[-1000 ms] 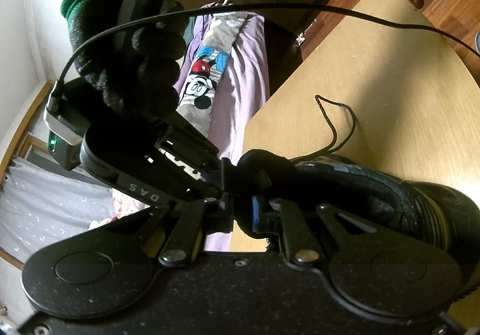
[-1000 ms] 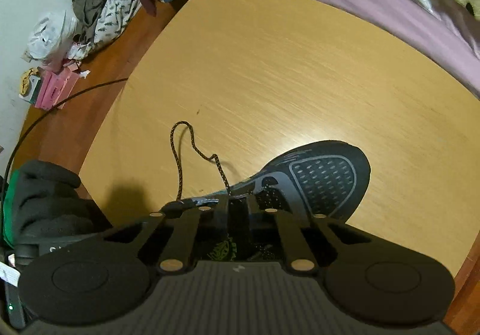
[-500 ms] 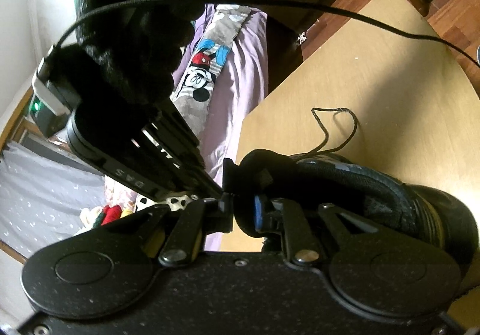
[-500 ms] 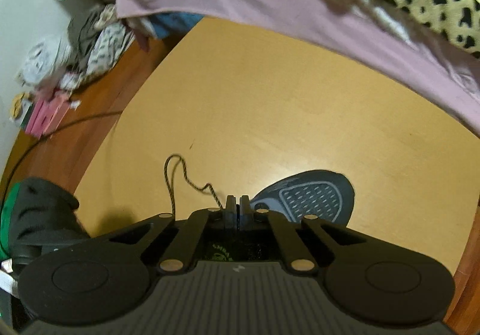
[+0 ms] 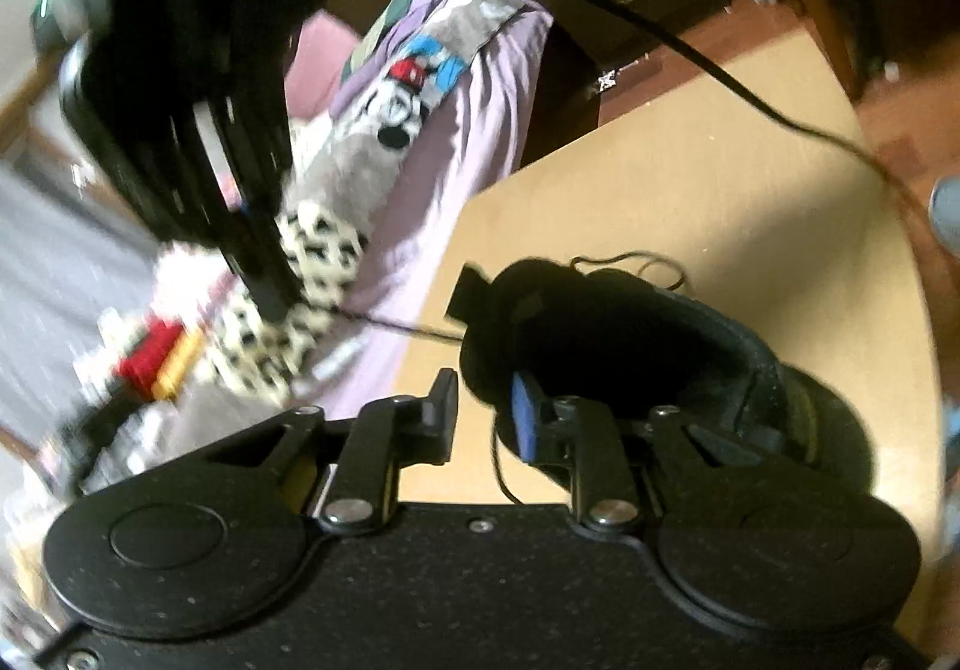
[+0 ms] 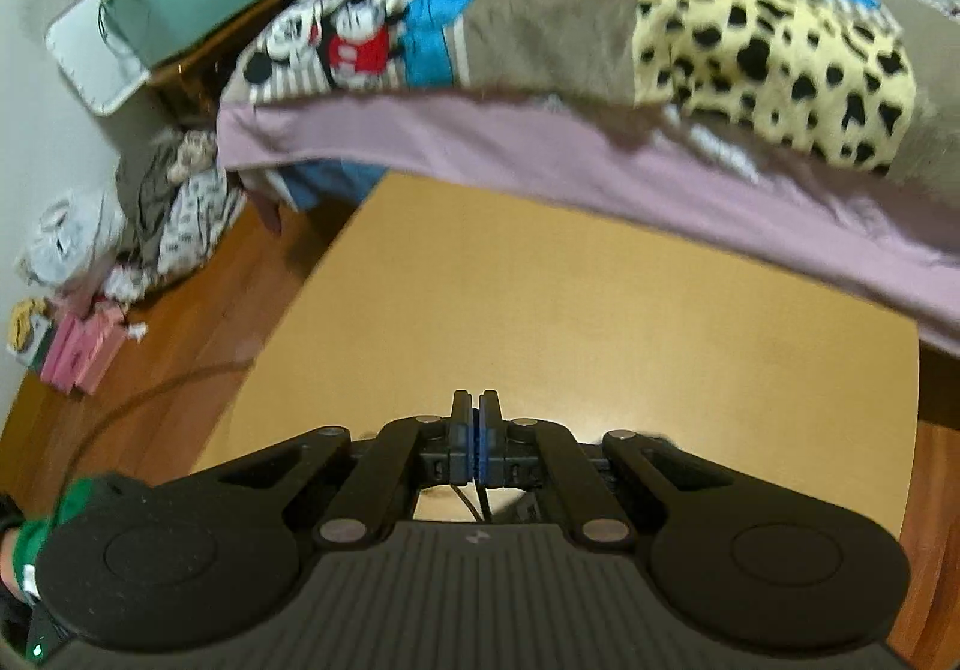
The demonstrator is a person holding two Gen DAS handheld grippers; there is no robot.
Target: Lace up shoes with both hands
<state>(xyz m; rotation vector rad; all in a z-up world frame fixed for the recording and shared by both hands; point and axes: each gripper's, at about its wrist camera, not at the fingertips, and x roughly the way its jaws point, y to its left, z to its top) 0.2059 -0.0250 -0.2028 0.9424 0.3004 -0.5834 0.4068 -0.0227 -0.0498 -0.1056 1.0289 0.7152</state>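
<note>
A black shoe (image 5: 636, 346) lies on the light wooden table (image 5: 690, 190), close in front of my left gripper (image 5: 486, 415). That gripper's jaws are opening. The shoe's collar edge sits in the gap near the blue-padded finger, and the other finger stands clear of it. My right gripper (image 5: 270, 286) hangs blurred at the upper left, with a black shoelace (image 5: 408, 328) stretched taut from its tip to the shoe's collar. In the right wrist view the right gripper (image 6: 477, 427) is shut on the shoelace (image 6: 471, 502), whose thin strands hang below the pads. The shoe is hidden there.
A bed with a purple sheet (image 6: 600, 160) and patterned blankets (image 6: 768, 52) borders the table's (image 6: 600, 340) far side. A loose lace loop (image 5: 654, 265) lies beyond the shoe. A black cable (image 5: 720, 76) crosses above the table. Clutter (image 6: 90, 274) sits on the floor.
The right gripper closed on the lace and rose, drawing it taut; the shoe dropped out of its view. The left gripper's jaws widened off the shoe's collar, and the left view rolled.
</note>
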